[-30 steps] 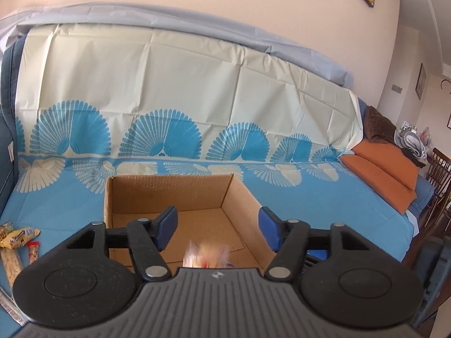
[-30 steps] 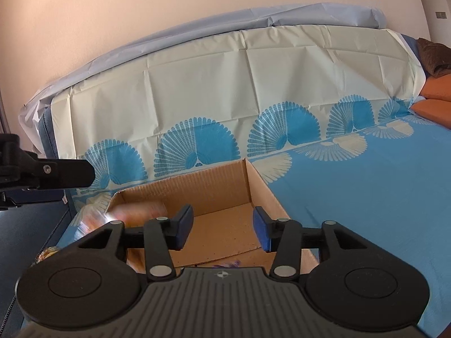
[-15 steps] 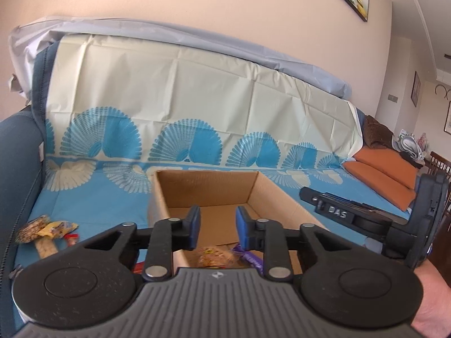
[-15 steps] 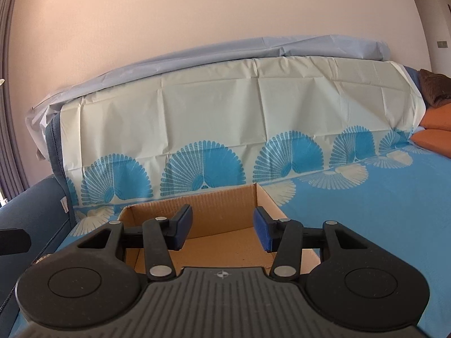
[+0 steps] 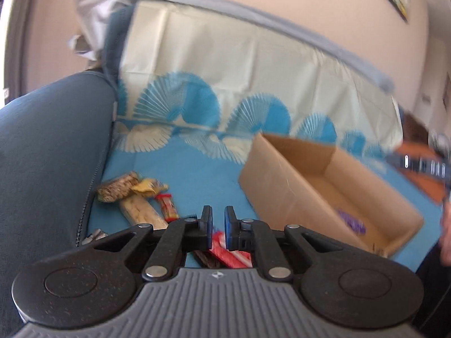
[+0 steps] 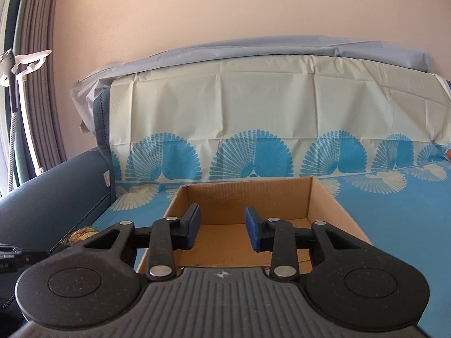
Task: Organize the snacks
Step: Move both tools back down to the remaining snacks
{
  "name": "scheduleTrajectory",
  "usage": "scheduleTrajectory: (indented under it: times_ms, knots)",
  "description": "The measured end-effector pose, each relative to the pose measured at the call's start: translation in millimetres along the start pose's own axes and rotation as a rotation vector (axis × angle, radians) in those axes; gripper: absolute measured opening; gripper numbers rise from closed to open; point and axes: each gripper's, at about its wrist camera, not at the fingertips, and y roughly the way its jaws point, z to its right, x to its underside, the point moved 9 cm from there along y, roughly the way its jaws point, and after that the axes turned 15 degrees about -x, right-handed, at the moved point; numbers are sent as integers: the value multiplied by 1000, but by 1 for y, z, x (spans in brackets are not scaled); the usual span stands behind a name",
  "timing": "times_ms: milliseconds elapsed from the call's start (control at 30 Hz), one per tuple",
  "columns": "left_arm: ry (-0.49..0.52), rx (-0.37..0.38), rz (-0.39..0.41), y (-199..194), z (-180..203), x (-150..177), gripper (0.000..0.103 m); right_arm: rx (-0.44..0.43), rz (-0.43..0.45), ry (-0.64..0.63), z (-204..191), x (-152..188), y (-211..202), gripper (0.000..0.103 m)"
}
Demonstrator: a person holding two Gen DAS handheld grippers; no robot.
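**Left tool over loose snacks, right tool at the box**

Left tool (image 5: 218, 232): blue pads drawn nearly together, only a thin slit between them, nothing caught in it. It sits above the loose snacks, pointing down toward the sofa cover (image 5: 183, 174). View is motion-blurred.

Just under and past the pads: red-and-white wrapper (image 5: 228, 253), flat, long axis running from the pads toward lower right. Beside it a dark bar (image 5: 205, 257), same slant, mostly hidden by the tool.

Farther left, a cluster near the sofa arm (image 5: 48, 146): small red bar (image 5: 167, 203), long axis roughly toward the camera; pale long packet (image 5: 139, 210), slanting upper left to lower right; yellow crumpled wrapper (image 5: 149, 188) on its far end; speckled brown-beige packet (image 5: 117, 187) lying crosswise, touching the yellow one. Silvery wrapper end (image 5: 94, 235) at the seam, too small to read.

Cardboard box (image 5: 324, 186) right of the snacks, open top, long axis running away to the upper left. Purple wrapper (image 5: 351, 222) inside on the floor, near the close end.

Right tool (image 6: 222, 229): jaws have just been closing, still parted, nothing between the pads. It hovers over the near edge of the box (image 6: 245, 197), aimed along its length.
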Motion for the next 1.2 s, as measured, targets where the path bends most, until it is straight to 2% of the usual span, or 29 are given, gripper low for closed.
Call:
scheduleTrajectory:
  times_ms: [133, 233, 467, 667, 800, 900, 967, 1000, 1033, 1200]
  knots:
    - [-141, -31, -10, 1, -26, -4, 9, -58, -25, -60, -29, 3, 11, 30]
    - [-195, -39, -13, -1, -36, -7, 9, -98, -26, -110, -54, 3, 18, 30]
    - [-263, -60, -129, 17, -51, 0, 9, -239, -79, -183, -121, 16, 42, 30]
    - [-256, -93, -216, 34, -53, 9, 11, -345, -157, -286, -176, 46, 63, 30]
    - [-265, -126, -270, 46, -56, 16, 13, -347, -248, -341, -192, 72, 84, 31]
    - [-276, -154, -324, 55, -60, 23, 22, -313, -327, -352, -193, 93, 100, 32]
    - [-290, -166, -360, 61, -64, 27, 30, -282, -370, -344, -189, 103, 108, 35]
    - [-299, -173, -376, 63, -66, 30, 42, -275, -389, -336, -186, 108, 110, 35]
    - [-311, -191, -396, 66, -69, 33, 48, -268, -403, -332, -184, 111, 113, 37]
    - [-299, -225, -444, 74, -73, 38, 51, -251, -470, -320, -177, 129, 122, 42]
